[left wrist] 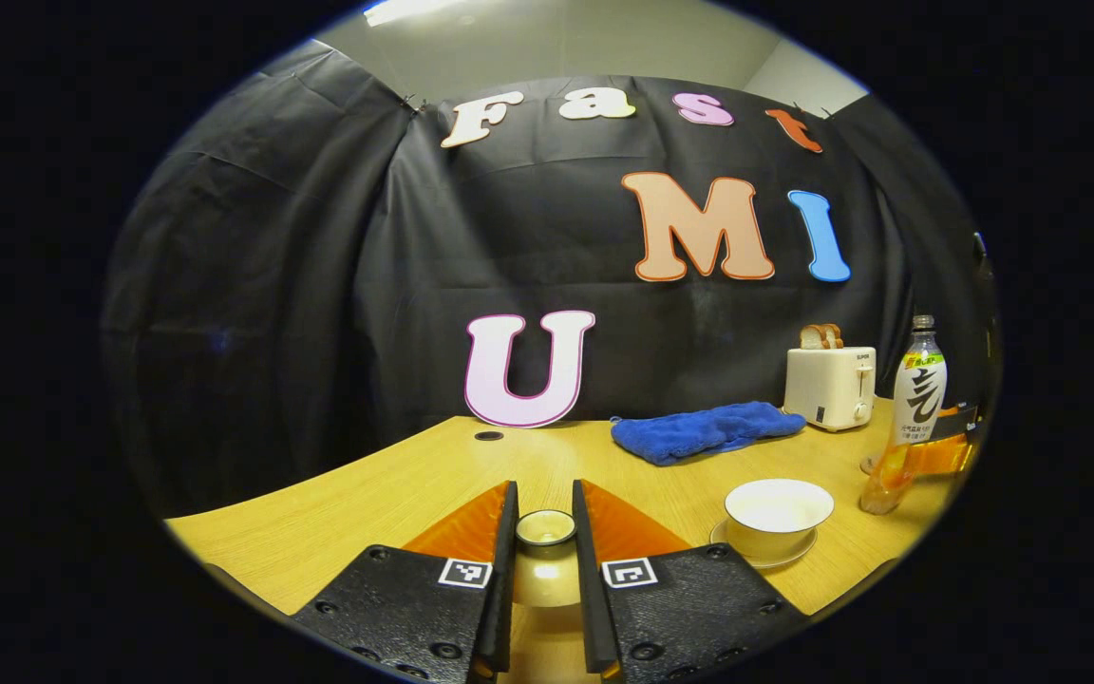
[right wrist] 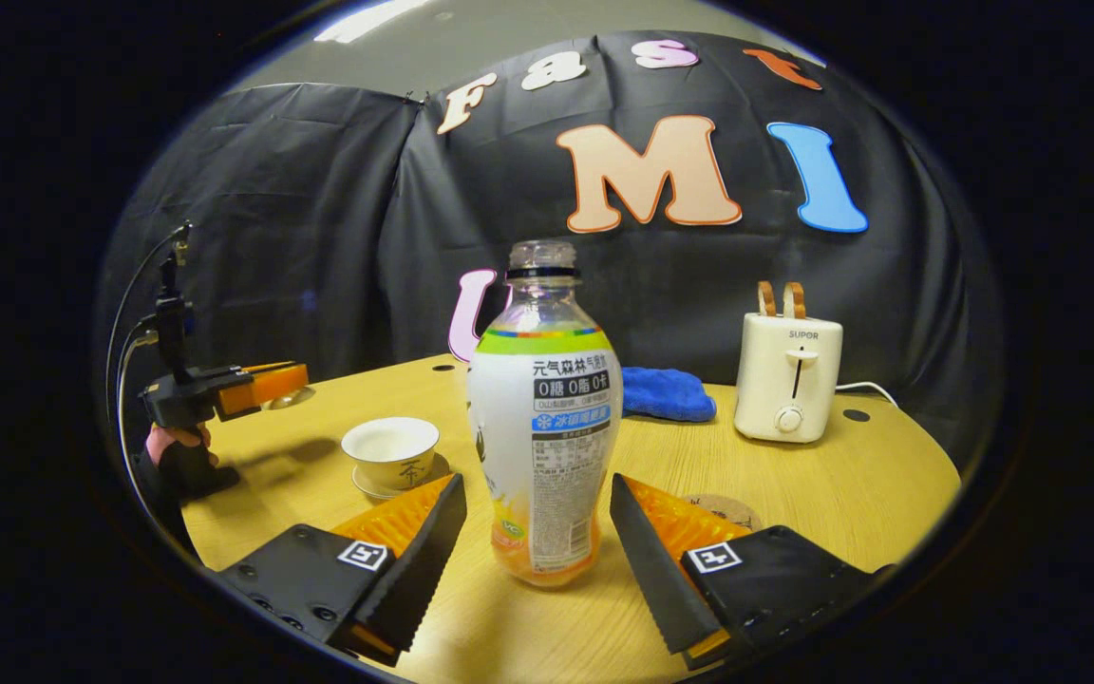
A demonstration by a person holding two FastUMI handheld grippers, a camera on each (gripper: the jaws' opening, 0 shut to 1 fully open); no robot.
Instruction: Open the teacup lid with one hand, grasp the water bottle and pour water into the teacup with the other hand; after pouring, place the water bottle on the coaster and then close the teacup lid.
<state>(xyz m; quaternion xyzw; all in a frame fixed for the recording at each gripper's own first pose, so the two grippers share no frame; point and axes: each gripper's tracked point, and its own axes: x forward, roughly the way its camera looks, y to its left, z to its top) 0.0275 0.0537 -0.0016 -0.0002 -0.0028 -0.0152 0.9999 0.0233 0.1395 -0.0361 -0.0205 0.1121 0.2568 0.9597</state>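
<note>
The left gripper [left wrist: 544, 532] is closed narrow on the lid [left wrist: 545, 528], which sits pinched between both fingers above the desk [left wrist: 338, 503]. In the left gripper view the open cup [left wrist: 779, 514] stands on its saucer at 3 o'clock from the lid, the bottle [left wrist: 908, 418] beyond it at 2 o'clock. The right gripper [right wrist: 537, 532] is spread wide around the upright, uncapped bottle, its fingers apart from it on both sides. The coaster [right wrist: 724, 508], partly hidden, seems to lie at 3 o'clock of the bottle. A toaster [right wrist: 787, 377] and blue cloth [right wrist: 666, 393] sit behind.
</note>
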